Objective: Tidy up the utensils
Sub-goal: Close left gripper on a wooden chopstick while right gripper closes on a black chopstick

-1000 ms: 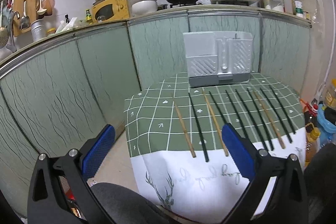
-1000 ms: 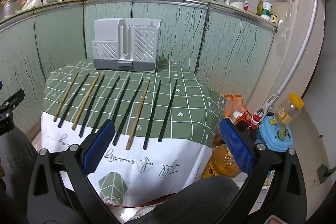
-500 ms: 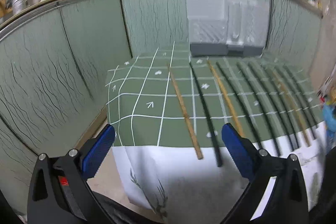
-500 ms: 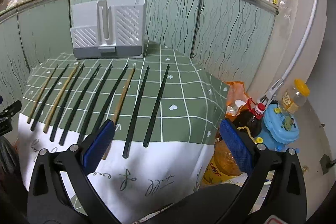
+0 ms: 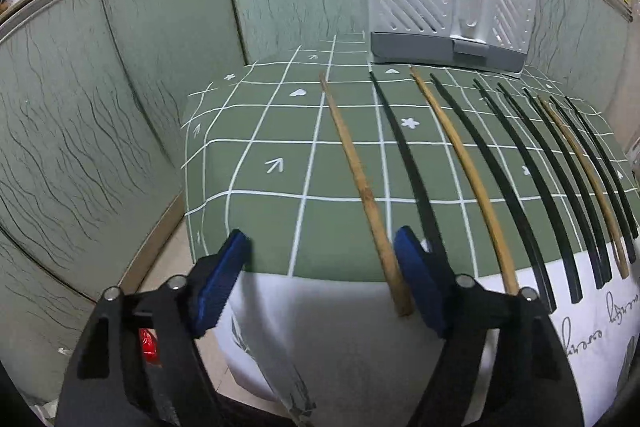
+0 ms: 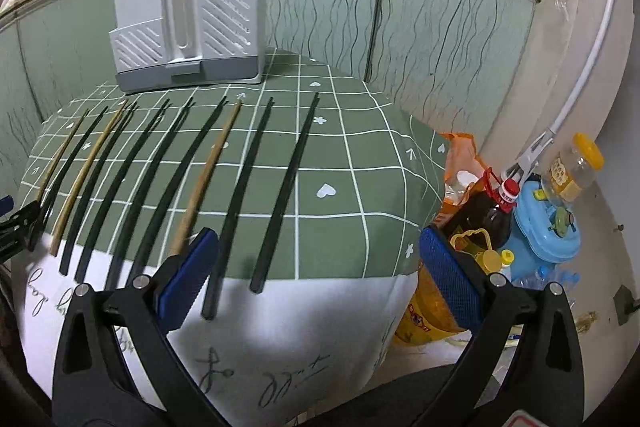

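Chopsticks: ten lie side by side on the green cloth (image 5: pixel 276 163), tips toward the white holder (image 5: pixel 448 3) at the far edge, butts over the white hem.
Left gripper (image 5: pixel 320 279): jaws closing, nothing pinched yet; the leftmost wooden stick (image 5: pixel 362 187) runs just inside the right pad (image 5: pixel 416 279).
Right gripper (image 6: pixel 316 275): wide, empty, straddling the two rightmost black sticks (image 6: pixel 264 183).
Risk, left: the stick sits off-centre, so the closing pad may shove it sideways or roll it into the next black stick (image 5: pixel 408 163).
Risk, right: a close here could catch both sticks, or neither squarely.
Risk, cloth: loose overhang may drag and scatter the row.
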A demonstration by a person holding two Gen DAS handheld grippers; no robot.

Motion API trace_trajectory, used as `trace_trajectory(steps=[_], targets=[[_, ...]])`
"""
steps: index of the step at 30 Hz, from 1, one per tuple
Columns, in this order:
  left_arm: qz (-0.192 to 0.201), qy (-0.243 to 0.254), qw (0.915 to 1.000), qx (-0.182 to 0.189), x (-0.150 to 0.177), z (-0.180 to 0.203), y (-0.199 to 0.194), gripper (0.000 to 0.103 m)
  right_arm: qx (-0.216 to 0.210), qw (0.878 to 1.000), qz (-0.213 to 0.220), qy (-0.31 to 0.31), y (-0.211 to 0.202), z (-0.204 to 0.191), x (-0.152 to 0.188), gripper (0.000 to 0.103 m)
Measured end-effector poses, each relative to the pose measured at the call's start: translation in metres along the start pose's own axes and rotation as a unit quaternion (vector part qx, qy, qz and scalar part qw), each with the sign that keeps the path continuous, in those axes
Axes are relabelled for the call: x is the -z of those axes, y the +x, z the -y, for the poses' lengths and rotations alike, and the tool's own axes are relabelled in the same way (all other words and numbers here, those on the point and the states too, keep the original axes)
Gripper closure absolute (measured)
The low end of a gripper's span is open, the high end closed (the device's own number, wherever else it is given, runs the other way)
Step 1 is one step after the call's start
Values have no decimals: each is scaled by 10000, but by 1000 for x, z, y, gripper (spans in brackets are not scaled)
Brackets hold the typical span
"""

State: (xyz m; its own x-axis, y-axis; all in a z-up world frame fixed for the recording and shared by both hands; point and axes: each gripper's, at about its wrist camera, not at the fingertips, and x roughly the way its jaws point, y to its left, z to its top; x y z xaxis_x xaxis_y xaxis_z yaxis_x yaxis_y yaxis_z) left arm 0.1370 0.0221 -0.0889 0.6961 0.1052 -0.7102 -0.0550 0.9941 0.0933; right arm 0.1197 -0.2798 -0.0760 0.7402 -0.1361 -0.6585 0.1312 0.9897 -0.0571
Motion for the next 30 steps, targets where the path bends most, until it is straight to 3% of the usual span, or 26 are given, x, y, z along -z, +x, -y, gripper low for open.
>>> trace_trajectory(steps=[1, 8, 12, 17, 19, 20, 22, 30], targets=[[34, 40, 10000, -26, 0, 2, -1, 34, 15, 10000, 7, 8, 3, 0, 0, 8], [193, 121, 9997, -104, 0, 7, -1, 40, -66, 9999, -88, -71, 26, -4, 0, 40], [273, 147, 9995, 19, 2, 9, -1, 56, -165, 9996, -127, -199, 36, -12, 5, 62], [336, 129, 9993, 99, 4, 12, -3, 69, -190, 9993, -4, -312, 34, -21, 9, 79], [409, -48, 9991, 114, 5, 7, -3, 86, -289, 9992, 2, -292, 34, -23, 11, 88], [436, -133, 9989, 124, 5, 4, -3, 89, -294, 9992, 2, -264, 34, -23, 11, 92], [443, -259, 9984, 239, 5, 0, -3, 95, -257, 9994, 11, -231, 33, -23, 12, 95], [489, -204, 9980, 337, 2, -2, -14, 96, -400, 9992, -16, 81, 20, -12, 7, 97]])
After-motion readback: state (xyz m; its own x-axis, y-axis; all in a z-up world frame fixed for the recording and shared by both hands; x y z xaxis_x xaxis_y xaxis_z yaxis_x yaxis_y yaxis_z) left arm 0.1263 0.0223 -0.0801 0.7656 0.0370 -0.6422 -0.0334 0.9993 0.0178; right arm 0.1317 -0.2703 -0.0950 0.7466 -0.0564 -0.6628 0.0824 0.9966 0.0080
